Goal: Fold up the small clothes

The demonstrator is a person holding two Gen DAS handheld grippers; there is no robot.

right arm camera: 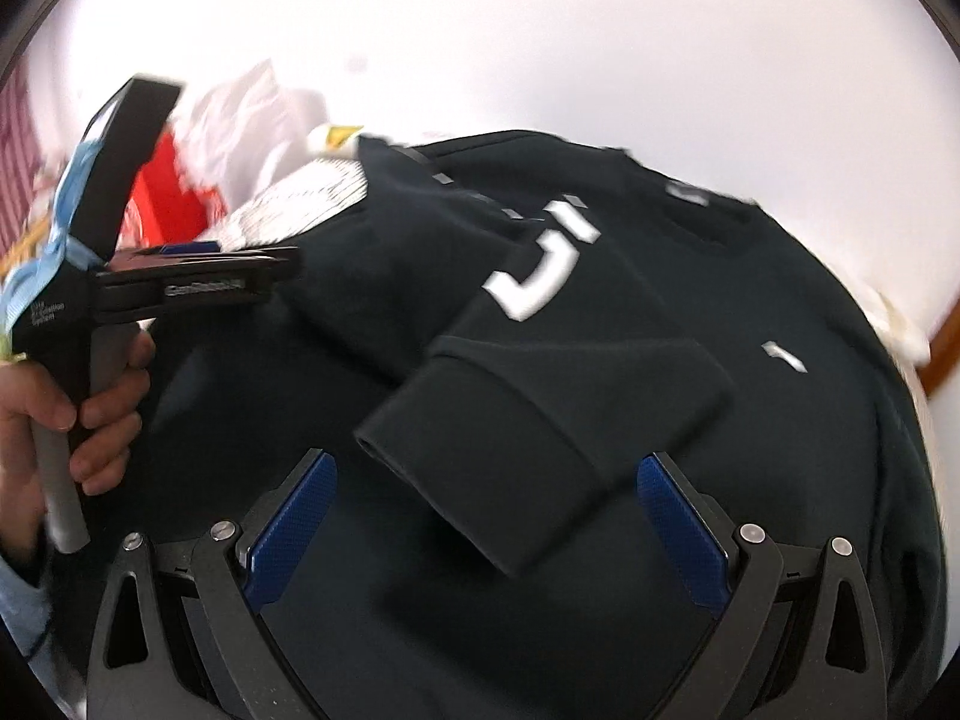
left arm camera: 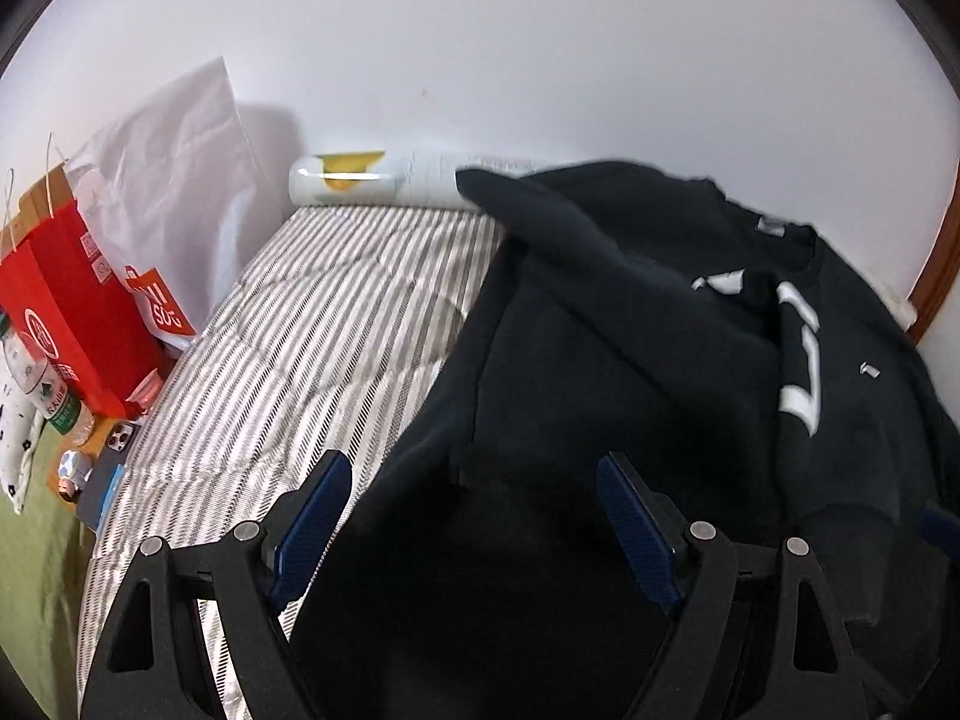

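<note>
A black sweatshirt (left arm camera: pixel 630 360) with white lettering lies on the striped bed cover (left arm camera: pixel 312 324), both sleeves folded across its chest. My left gripper (left arm camera: pixel 474 474) is open and empty above the sweatshirt's lower left part. My right gripper (right arm camera: pixel 486 480) is open and empty above the sweatshirt (right arm camera: pixel 690 300); the ribbed cuff of a sleeve (right arm camera: pixel 510 468) lies between its fingers without being gripped. The left gripper (right arm camera: pixel 198 264) also shows at the left of the right wrist view, held in a hand.
A red paper bag (left arm camera: pixel 66 306) and a white plastic bag (left arm camera: pixel 174 138) stand left of the bed. A white roll (left arm camera: pixel 372 180) lies against the wall at the head. A bottle (left arm camera: pixel 42 384) and small items sit on a low surface at left. A wooden frame (left arm camera: pixel 936 276) curves at right.
</note>
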